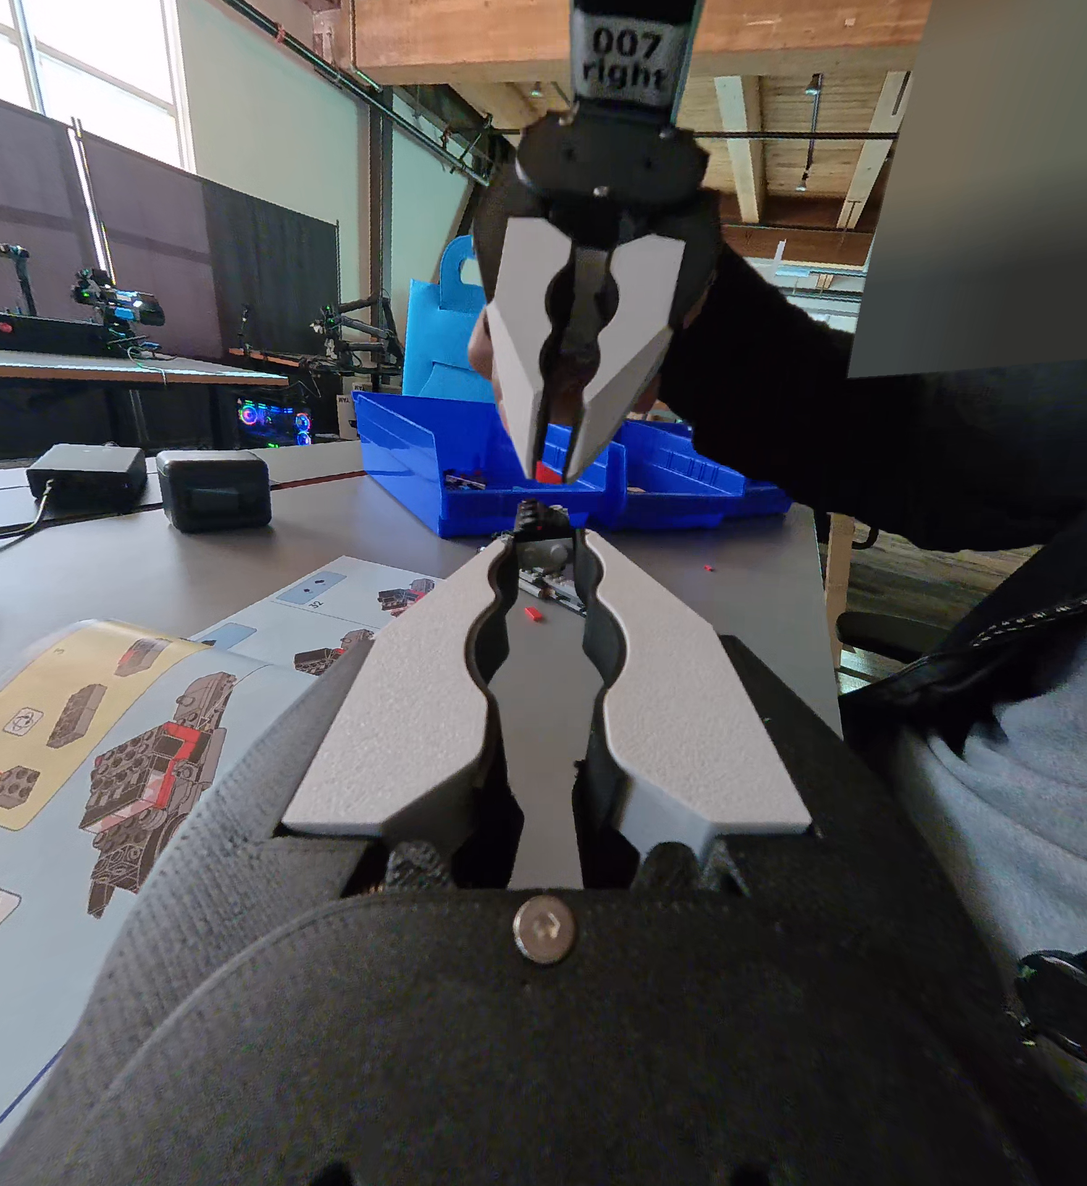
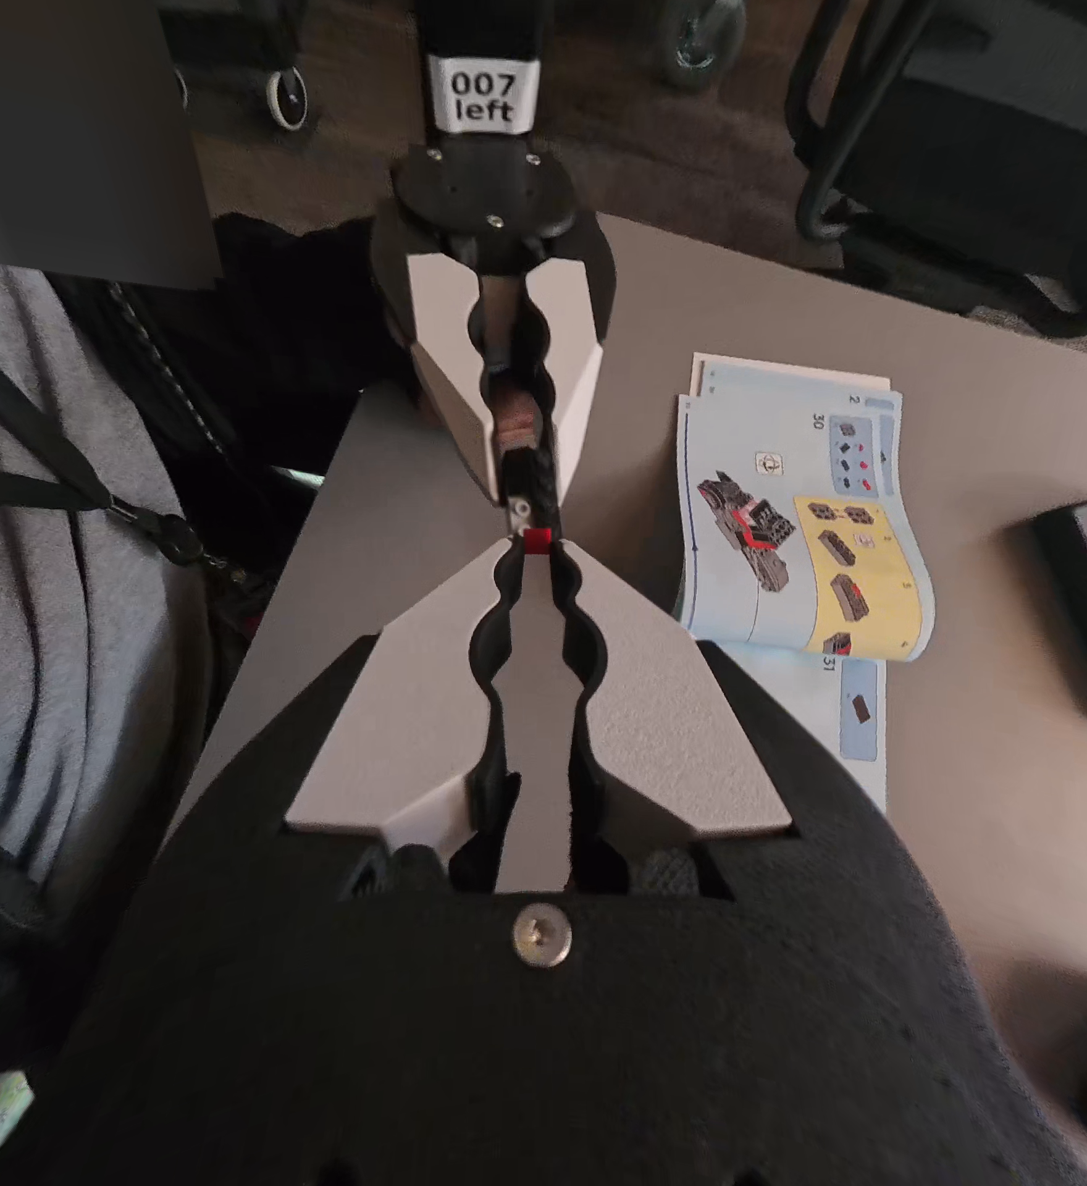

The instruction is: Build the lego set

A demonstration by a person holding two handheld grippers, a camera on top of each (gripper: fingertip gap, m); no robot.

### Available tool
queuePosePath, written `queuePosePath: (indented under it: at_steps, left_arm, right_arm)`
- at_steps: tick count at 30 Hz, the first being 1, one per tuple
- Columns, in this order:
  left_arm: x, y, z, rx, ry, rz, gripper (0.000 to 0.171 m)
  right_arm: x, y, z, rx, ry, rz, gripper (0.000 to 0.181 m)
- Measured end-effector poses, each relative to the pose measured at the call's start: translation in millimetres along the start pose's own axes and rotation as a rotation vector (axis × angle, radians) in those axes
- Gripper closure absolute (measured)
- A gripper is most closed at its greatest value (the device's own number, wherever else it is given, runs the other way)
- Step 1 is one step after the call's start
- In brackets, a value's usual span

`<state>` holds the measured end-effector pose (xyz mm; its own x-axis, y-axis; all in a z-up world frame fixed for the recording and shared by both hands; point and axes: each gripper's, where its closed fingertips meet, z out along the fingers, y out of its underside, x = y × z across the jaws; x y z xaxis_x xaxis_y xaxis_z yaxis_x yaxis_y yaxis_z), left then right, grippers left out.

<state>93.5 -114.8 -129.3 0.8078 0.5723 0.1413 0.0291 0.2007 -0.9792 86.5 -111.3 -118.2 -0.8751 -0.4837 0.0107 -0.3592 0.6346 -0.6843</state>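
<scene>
My left gripper (image 1: 544, 542) is shut on a small dark grey and black lego assembly (image 1: 542, 527) and holds it above the grey table (image 1: 271, 565). My right gripper (image 1: 550, 478) comes from above, shut on a small red piece (image 1: 547, 473), which sits just above the assembly. In the right wrist view my right gripper (image 2: 536, 545) pinches the red piece (image 2: 537, 540) at its tips. It is up against the assembly (image 2: 528, 494) held by the left gripper (image 2: 528, 510) opposite. Whether they touch is unclear.
An open instruction booklet (image 1: 111, 738) (image 2: 804, 526) lies on the table. A blue bin (image 1: 464, 475) with loose pieces stands behind. Loose red pieces (image 1: 533, 614) lie on the table. Two black boxes (image 1: 213, 488) sit at the left. A person's torso (image 1: 1009, 802) is at the right. The grippers are tip to tip, or close to it.
</scene>
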Motion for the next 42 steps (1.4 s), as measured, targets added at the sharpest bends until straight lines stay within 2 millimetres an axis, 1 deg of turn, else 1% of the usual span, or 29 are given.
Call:
queuePosePath:
  at_steps: [3, 5, 13, 36, 39, 42]
  left_arm:
    - [0, 0, 0, 0.002, 0.001, -0.001, 0.154]
    - [0, -1, 0, 0.004, 0.003, -0.002, 0.155]
    - [-1, -1, -1, 0.007, 0.003, -0.008, 0.154]
    - [-1, -2, -1, 0.013, 0.006, -0.014, 0.155]
    - [-1, -2, -1, 0.013, 0.006, -0.015, 0.155]
    - [-1, -2, -2, 0.015, 0.005, -0.017, 0.155]
  right_arm:
    - [-5, -8, 5, -0.025, 0.000, -0.035, 0.172]
    - [-6, -11, 8, -0.041, 0.002, -0.049, 0.172]
    - [-4, -6, 13, -0.089, 0.019, -0.059, 0.172]
    - [-4, -8, 13, -0.064, 0.038, -0.068, 0.170]
    - [-4, -9, 13, -0.057, 0.040, -0.068, 0.169]
    - [-5, -10, 11, -0.035, 0.037, -0.063, 0.163]
